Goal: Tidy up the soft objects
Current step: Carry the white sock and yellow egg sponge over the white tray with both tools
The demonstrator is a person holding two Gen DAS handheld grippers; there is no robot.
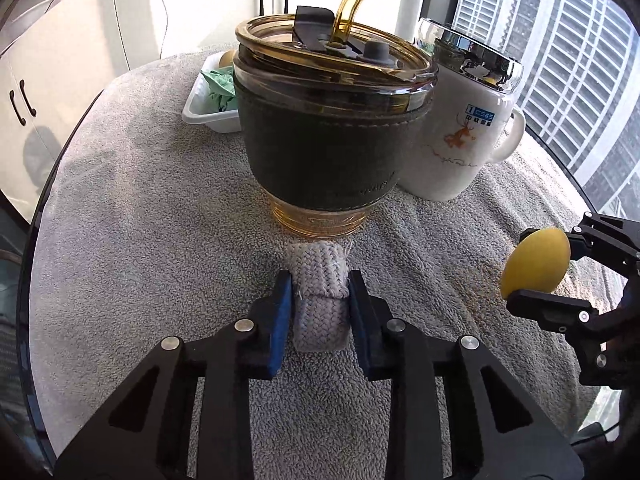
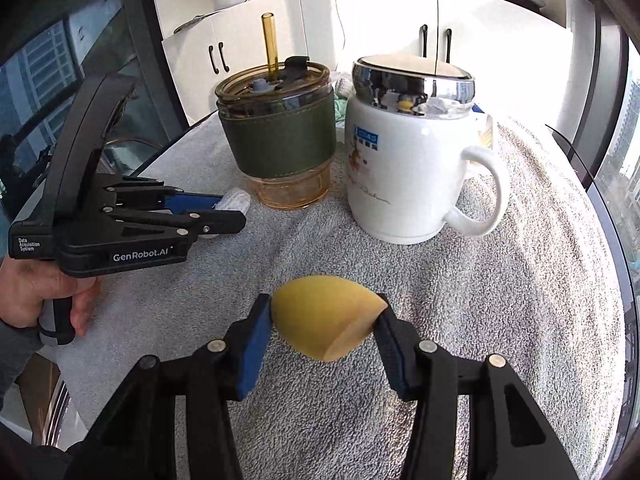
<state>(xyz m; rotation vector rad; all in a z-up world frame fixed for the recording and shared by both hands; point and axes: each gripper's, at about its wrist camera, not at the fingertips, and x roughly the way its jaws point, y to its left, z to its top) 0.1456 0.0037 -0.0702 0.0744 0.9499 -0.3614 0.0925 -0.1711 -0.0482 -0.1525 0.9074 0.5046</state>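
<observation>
My left gripper (image 1: 318, 294) is shut on a grey braided fabric piece (image 1: 319, 280), held just above the grey towel in front of the amber tumbler; it also shows in the right wrist view (image 2: 224, 210) with the fabric's tip (image 2: 237, 199) poking out. My right gripper (image 2: 322, 320) is shut on a yellow egg-shaped sponge (image 2: 326, 316), low over the towel; it shows at the right in the left wrist view (image 1: 540, 268) with the sponge (image 1: 536, 260). A white tray (image 1: 200, 114) at the back holds a green cloth (image 1: 220, 86).
An amber tumbler with a dark green sleeve and straw (image 1: 332, 136) (image 2: 280, 136) stands mid-table. A white lidded mug (image 1: 456, 128) (image 2: 412, 160) stands to its right. A grey towel (image 1: 140, 208) covers the round table. Cabinets stand behind and windows at the sides.
</observation>
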